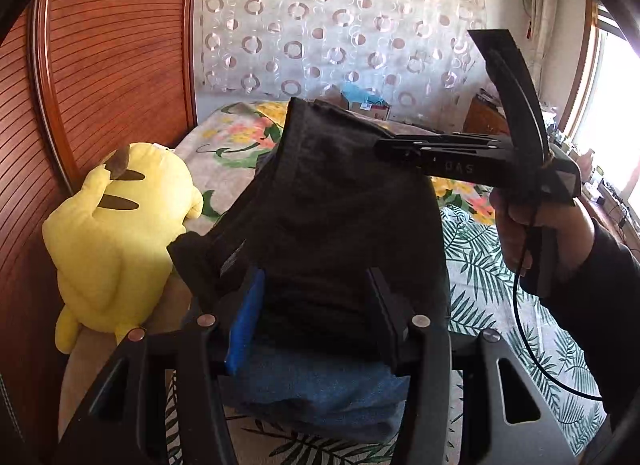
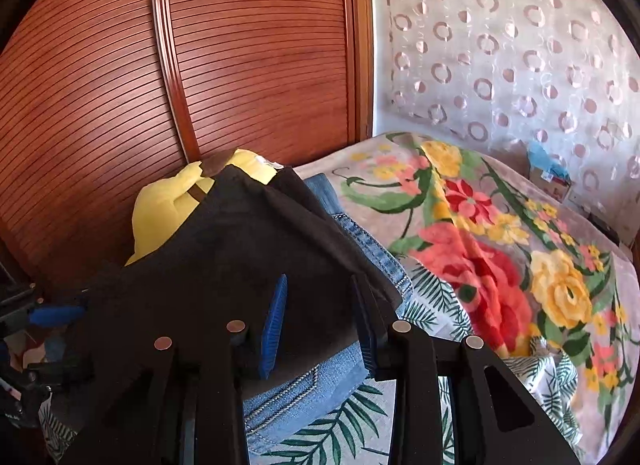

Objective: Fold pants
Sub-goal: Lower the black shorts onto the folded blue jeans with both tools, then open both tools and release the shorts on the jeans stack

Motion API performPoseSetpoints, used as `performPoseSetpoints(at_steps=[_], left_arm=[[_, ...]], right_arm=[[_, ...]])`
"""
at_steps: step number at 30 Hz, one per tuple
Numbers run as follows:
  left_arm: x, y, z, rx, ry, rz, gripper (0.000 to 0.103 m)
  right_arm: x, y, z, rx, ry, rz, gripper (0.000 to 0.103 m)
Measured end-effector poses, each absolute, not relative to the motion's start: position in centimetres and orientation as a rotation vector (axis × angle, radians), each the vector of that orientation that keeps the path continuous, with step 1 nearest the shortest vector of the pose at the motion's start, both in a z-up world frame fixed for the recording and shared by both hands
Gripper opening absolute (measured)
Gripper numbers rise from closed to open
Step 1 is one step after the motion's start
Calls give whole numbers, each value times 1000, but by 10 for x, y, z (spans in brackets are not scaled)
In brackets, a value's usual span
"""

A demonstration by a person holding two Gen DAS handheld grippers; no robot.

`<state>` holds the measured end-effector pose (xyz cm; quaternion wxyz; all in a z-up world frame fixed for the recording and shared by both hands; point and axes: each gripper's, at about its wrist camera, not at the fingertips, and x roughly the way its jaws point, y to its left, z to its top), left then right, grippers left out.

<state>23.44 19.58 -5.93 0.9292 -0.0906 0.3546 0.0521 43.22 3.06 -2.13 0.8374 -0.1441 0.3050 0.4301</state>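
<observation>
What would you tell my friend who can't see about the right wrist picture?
Dark folded pants lie on blue jeans on a bed, between the right gripper's open blue-padded fingers. A yellow plush toy sits behind them, a flowery blanket to the right.

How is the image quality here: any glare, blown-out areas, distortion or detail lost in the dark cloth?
Left wrist view: window at the right edge is blown out; a sunlit patch falls on the yellow plush toy; dark pants show little detail. Right wrist view: even light, no glare; wooden slatted door bows strongly from fisheye; floral blanket sharp.
</observation>
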Motion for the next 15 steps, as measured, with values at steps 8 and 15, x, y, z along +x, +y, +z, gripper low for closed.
performPoseSetpoints(at_steps=[8, 15], left_arm=[[234, 194, -53, -161, 726, 119, 52], [220, 187, -42, -138, 700, 112, 59]], right_arm=[[415, 20, -10, -248, 633, 886, 34], [376, -3, -1, -225, 612, 864, 34]])
